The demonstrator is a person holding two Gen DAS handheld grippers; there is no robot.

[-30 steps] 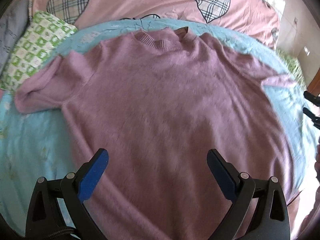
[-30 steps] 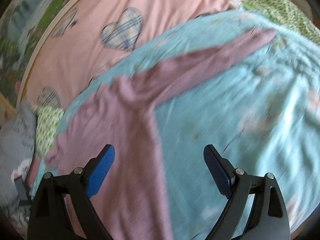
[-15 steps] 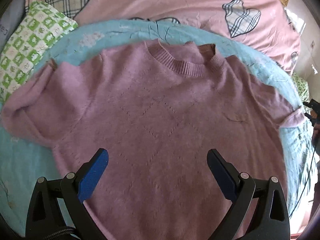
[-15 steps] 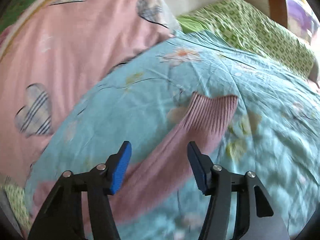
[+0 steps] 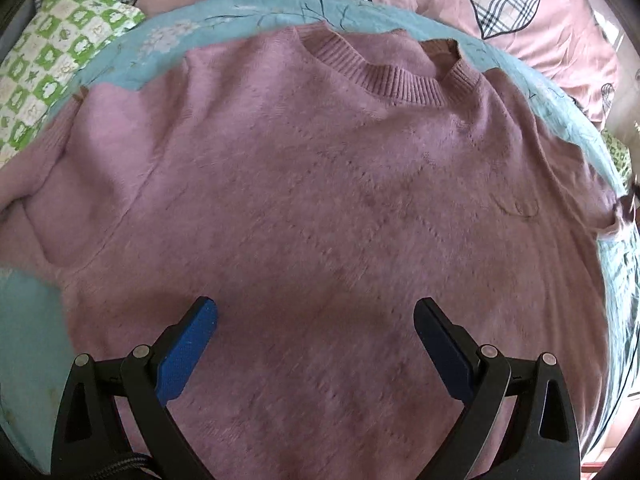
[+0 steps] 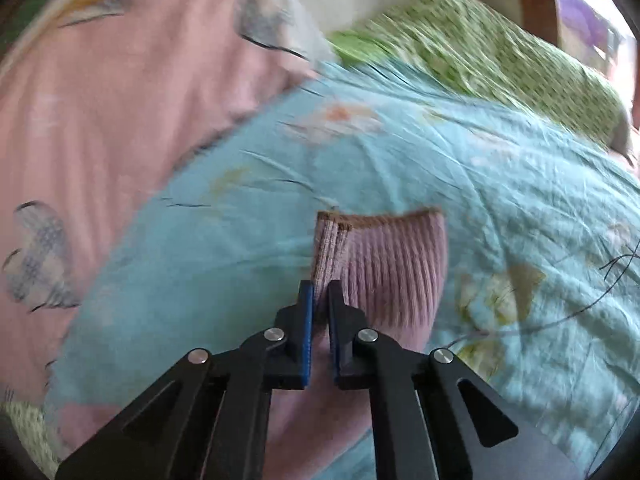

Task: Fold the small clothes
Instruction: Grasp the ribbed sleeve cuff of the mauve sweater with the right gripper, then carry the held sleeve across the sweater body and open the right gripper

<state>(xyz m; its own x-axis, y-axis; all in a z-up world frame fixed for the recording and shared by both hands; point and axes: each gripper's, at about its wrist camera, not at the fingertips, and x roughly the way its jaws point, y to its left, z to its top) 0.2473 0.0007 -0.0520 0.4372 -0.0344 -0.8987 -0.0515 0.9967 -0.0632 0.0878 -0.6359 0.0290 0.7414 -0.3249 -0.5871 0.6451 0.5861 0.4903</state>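
Since 0.5 s ago, right gripper (image 6: pixel 319 298) is pinching sweater (image 5: pixel 320 200) cuff (image 6: pixel 384 264) edge on blue sheet (image 6: pixel 480 168); left gripper (image 5: pixel 316 332) is hovering wide. Thin bite risks slipping w/ a pull.

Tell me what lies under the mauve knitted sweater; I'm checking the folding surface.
The mauve knitted sweater lies on a light blue floral sheet, visible around its edges. Whatever is beneath the sweater's middle is covered.

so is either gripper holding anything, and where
The right gripper pinches the sweater's ribbed sleeve cuff; the left gripper is open, holding nothing.
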